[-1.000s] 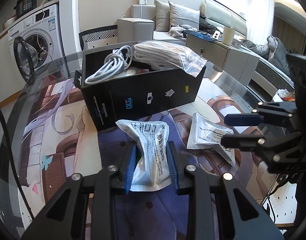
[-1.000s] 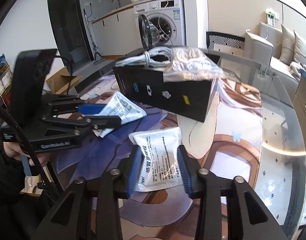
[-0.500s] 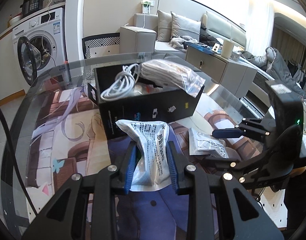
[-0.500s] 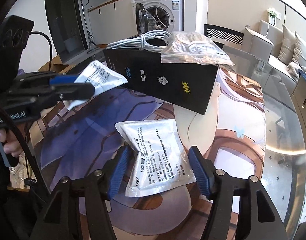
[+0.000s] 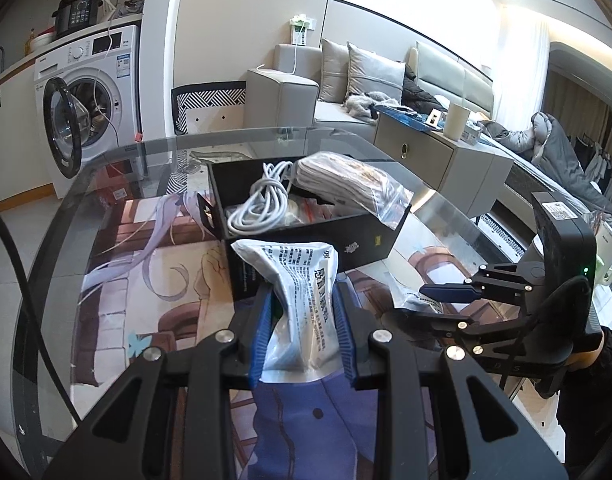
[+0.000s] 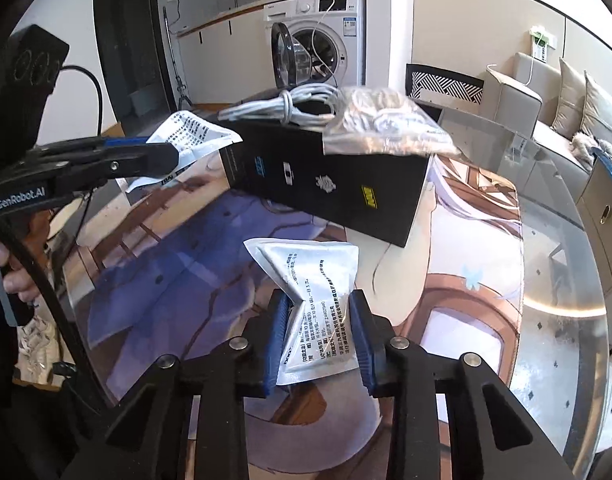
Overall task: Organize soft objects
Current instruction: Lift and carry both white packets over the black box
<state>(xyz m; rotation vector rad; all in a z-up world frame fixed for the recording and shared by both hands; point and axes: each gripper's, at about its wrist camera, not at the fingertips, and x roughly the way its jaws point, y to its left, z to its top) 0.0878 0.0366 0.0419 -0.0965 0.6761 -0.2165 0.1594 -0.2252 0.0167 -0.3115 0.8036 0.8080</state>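
My left gripper (image 5: 302,292) is shut on a white printed pouch (image 5: 294,272) and holds it off the table, just in front of the black box (image 5: 306,240). In the right wrist view the left gripper (image 6: 162,156) and its pouch (image 6: 190,136) hang beside the left end of the box (image 6: 326,184). My right gripper (image 6: 319,300) is shut on a second white pouch (image 6: 314,268) lying on the mat, its sides pinched inward. From the left wrist view, the right gripper (image 5: 426,304) shows side-on over that pouch (image 5: 406,292).
The box holds a coiled white cable (image 5: 262,200) and a zip bag of pale fabric (image 5: 346,184) that overhangs its right end. It stands on a round glass table (image 5: 66,220) with a printed mat. A hand (image 6: 2,272) grips the left tool.
The left gripper has risen with its pouch, closer to the box. The right gripper's jaws widened around the second pouch, then closed and pinched it.
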